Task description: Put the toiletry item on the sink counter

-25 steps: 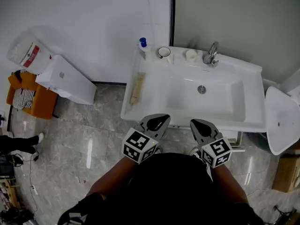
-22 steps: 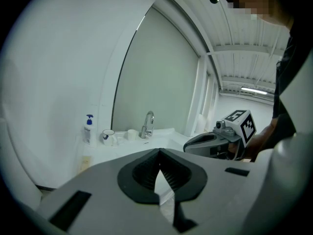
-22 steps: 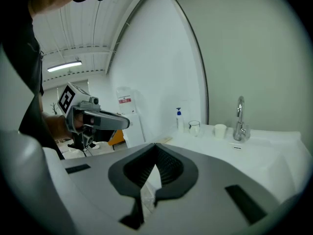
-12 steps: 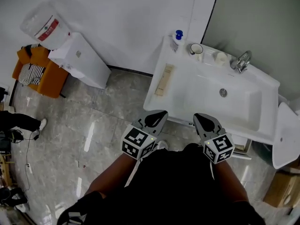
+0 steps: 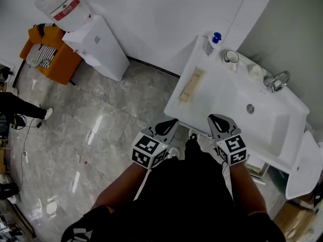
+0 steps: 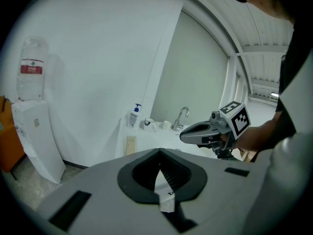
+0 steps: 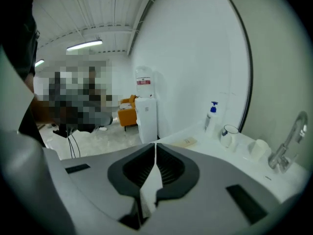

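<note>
Both the left gripper (image 5: pixel 170 122) and the right gripper (image 5: pixel 218 119) are held short of the sink, fingers pressed together on nothing. The likely toiletry item, a flat beige pack (image 5: pixel 192 84), is seen lying on the desk (image 5: pixel 176 105) left of the basin, near a pump bottle (image 5: pixel 214 42). Placing is judged done or not begun; further handling would need 1 pair of fingers spread over the pack

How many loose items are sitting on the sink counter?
4: pump bottle in the back corner, mug beside it, small white cup next to the faucet, beige flat pack on the left ledge. None looks hidden.
</note>
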{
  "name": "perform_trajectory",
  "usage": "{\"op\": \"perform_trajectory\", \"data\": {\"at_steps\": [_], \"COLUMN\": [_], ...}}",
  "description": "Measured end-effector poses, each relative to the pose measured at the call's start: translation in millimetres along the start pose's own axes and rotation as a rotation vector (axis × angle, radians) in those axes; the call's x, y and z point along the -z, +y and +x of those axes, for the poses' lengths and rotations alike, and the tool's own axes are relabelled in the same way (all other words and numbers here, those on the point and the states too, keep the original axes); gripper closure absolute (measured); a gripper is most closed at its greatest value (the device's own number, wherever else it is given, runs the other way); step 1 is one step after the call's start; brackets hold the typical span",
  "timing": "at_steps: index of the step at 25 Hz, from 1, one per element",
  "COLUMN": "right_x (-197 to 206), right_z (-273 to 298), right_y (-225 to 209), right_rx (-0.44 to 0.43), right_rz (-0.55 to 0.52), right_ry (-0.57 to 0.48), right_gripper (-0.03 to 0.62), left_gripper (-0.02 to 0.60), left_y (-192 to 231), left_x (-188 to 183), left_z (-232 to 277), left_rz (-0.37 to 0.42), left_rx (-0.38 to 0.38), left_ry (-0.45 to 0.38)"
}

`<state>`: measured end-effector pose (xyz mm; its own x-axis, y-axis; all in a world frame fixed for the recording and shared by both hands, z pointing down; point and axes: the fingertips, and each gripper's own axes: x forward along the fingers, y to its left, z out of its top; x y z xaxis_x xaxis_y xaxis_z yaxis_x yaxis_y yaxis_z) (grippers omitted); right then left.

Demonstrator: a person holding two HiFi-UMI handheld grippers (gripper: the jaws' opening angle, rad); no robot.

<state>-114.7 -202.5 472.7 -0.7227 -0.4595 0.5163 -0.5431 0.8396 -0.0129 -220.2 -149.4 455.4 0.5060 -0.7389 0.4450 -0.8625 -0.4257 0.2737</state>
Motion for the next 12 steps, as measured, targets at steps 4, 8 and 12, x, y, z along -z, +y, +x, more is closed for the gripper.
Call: {"op": "perform_trajectory", "data": {"at_steps": [4,8,12], "right_x": [12.2,29.2,46.2], "right_z": [41.4,78.5,122.7], "right_y": [-15.5,-38.5,-49.1], "right_rx": [-0.048,-0.066,-0.14], "right_rz": [-0.195,-0.384,-0.554], "right_ry": [0.106,0.221,0.294], "right_gripper": [0.588,0.587,0.586], "left_gripper": [0.581,0.581,0.581], "left_y": [22.1,42.7,63.4], "left_x": [3.6,8.2,13.6], "left_z": [11.7,23.7,26.2], "left_rz": [-0.024,-0.063,-0.129], "left_rx": [-0.06,-0.119,-0.173], "left_ry": [0.015,0.03,0.027]}}
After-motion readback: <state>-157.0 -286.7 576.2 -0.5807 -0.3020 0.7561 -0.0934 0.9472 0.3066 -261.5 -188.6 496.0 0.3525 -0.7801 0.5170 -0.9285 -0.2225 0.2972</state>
